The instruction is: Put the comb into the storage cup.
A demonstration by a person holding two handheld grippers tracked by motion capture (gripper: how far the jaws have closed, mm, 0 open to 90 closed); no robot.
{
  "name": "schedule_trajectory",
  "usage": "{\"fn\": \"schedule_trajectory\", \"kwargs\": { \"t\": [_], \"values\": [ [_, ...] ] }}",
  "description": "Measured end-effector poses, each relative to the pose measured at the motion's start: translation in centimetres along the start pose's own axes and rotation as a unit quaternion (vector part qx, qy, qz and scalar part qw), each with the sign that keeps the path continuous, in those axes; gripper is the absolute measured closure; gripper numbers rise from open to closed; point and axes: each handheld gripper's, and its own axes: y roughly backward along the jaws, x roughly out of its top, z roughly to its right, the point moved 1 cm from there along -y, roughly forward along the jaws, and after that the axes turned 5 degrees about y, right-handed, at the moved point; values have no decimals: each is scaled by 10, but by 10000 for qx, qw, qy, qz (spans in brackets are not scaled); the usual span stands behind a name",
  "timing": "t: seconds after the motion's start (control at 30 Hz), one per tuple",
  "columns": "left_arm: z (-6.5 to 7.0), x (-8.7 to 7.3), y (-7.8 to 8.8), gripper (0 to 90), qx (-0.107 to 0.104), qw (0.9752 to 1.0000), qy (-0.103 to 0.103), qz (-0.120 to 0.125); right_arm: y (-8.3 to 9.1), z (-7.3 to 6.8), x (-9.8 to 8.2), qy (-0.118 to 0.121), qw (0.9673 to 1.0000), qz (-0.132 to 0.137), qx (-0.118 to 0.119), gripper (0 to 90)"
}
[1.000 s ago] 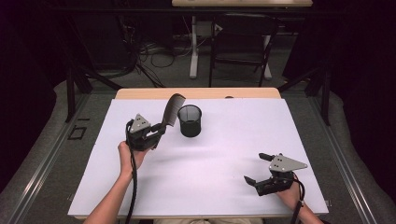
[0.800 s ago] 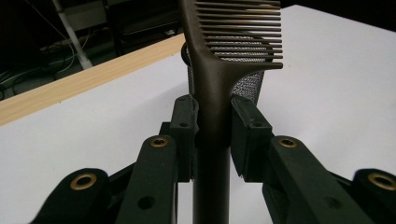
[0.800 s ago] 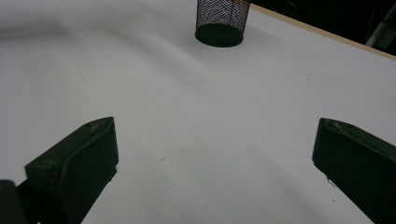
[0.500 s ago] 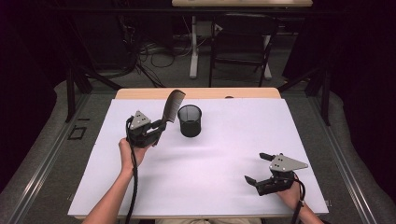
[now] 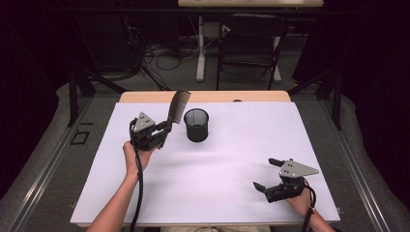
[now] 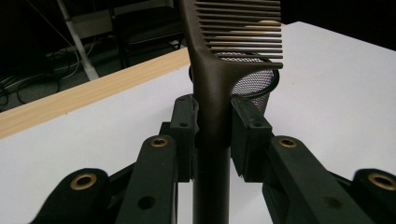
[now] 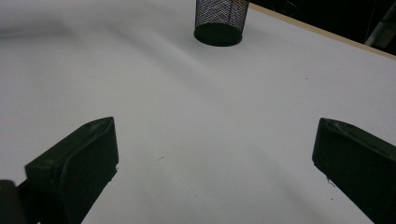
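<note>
We see the left gripper [image 5: 162, 131] clamped on the handle of a dark comb [image 5: 177, 107], its fingers [image 6: 186, 126] pressing the handle from both sides. The comb stands nearly upright, raised above the table [image 5: 241, 159], with its toothed end uppermost and leaning slightly toward the far edge. Just beside it, to the right in the high view, a black mesh cup [image 5: 196, 124] stands upright on the white surface; in the left gripper view we see the cup right behind the comb's teeth. The right gripper [image 5: 265, 174] sits low near the table's near right corner, well apart from the cup, and its fingers [image 7: 74, 163] are spread wide with nothing between them.
</note>
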Motion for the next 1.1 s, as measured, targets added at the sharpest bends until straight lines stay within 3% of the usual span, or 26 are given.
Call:
{"fn": "schedule_trajectory", "kwargs": {
  "t": [1.1],
  "values": [
    [0, 23, -7, 726, 1, 9998, 72, 162, 0, 0, 0, -12, 10000, -11, -21, 1]
  ]
}}
